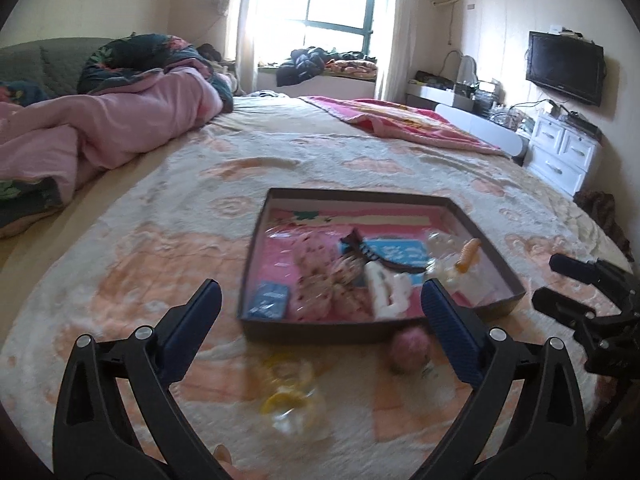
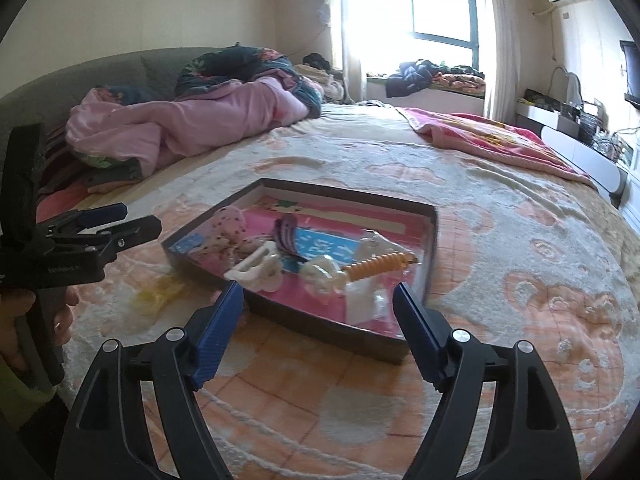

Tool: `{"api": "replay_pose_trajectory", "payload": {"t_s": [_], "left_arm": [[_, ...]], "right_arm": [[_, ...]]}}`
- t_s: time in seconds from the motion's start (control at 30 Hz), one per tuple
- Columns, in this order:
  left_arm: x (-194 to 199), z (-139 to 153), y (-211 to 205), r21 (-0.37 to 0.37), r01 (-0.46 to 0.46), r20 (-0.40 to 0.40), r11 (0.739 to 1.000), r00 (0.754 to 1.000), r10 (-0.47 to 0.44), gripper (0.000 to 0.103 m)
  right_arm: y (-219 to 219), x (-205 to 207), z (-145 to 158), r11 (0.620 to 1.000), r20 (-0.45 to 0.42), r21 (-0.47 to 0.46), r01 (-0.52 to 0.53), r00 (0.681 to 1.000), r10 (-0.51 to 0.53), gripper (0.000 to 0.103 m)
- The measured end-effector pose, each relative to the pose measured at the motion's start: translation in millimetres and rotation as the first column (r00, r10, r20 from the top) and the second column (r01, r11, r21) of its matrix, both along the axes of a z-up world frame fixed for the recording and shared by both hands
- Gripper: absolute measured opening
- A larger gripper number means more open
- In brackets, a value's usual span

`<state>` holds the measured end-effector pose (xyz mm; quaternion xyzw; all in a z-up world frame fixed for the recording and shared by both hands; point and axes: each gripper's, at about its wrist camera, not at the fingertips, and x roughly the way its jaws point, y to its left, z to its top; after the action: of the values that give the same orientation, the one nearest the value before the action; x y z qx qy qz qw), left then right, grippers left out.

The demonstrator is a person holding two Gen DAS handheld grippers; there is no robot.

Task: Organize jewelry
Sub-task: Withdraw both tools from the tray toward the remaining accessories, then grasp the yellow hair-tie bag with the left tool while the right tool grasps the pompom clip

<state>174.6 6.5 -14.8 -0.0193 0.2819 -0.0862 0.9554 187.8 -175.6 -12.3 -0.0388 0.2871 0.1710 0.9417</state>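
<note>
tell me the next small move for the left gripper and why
Probably lower the left gripper onto the yellow hair tie. Its jaws are open and empty, and that tie and a pink ball lie on the blanket outside the tray. The right gripper is open too.

bedspread (image 2: 500, 240): fuzzy rough cloth | tray (image 2: 320, 326): matt cardboard | hair clip (image 2: 256, 270): glossy white plastic
</note>
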Motion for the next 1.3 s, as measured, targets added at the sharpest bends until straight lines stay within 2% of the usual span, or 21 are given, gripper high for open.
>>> {"api": "replay_pose_trajectory", "payload": {"t_s": [0.43, 0.67, 0.77, 0.83, 1.03, 1.17, 1.23, 1.27, 1.3], "left_arm": [[-23, -21, 34, 0.016, -0.045, -0.057, 0.999, 0.997, 0.046, 0.091], [-29, -39, 39, 0.008, -0.015, -0.112, 1.0, 0.994, 0.015, 0.091], [-27, -47, 38, 0.0, 0.007, -0.139, 1.0, 0.99, -0.007, 0.086], [-24, -54, 37, -0.007, 0.018, -0.161, 1.0, 0.987, -0.019, 0.084], [-16, -69, 34, -0.022, 0.038, -0.2, 0.999, 0.979, -0.041, 0.069], [-9, -75, 35, -0.08, 0.056, -0.23, 0.995, 0.97, -0.073, 0.052], [-8, -76, 34, -0.09, 0.065, -0.233, 0.994, 0.969, -0.084, 0.045], [-9, -76, 33, -0.092, 0.072, -0.232, 0.993, 0.968, -0.092, 0.036], [-10, -75, 30, -0.086, 0.079, -0.229, 0.993, 0.969, -0.097, 0.034]], "right_arm": [[36, 1, -17, 0.997, -0.071, 0.004, -0.083, 0.994, 0.083, 0.075], [52, 10, -31, 0.993, -0.143, 0.028, -0.113, 0.983, 0.116, 0.075], [58, 16, -38, 0.992, -0.172, 0.04, -0.121, 0.977, 0.126, 0.074], [61, 21, -42, 0.991, -0.203, 0.057, -0.122, 0.97, 0.131, 0.07], [68, 38, -55, 0.99, -0.273, 0.088, -0.109, 0.953, 0.129, 0.06], [72, 48, -63, 0.99, -0.315, 0.106, -0.092, 0.941, 0.121, 0.054], [73, 53, -68, 0.99, -0.341, 0.12, -0.077, 0.933, 0.114, 0.045], [74, 55, -70, 0.989, -0.35, 0.127, -0.073, 0.93, 0.114, 0.041], [74, 56, -72, 0.989, -0.355, 0.129, -0.069, 0.928, 0.111, 0.034]]}}
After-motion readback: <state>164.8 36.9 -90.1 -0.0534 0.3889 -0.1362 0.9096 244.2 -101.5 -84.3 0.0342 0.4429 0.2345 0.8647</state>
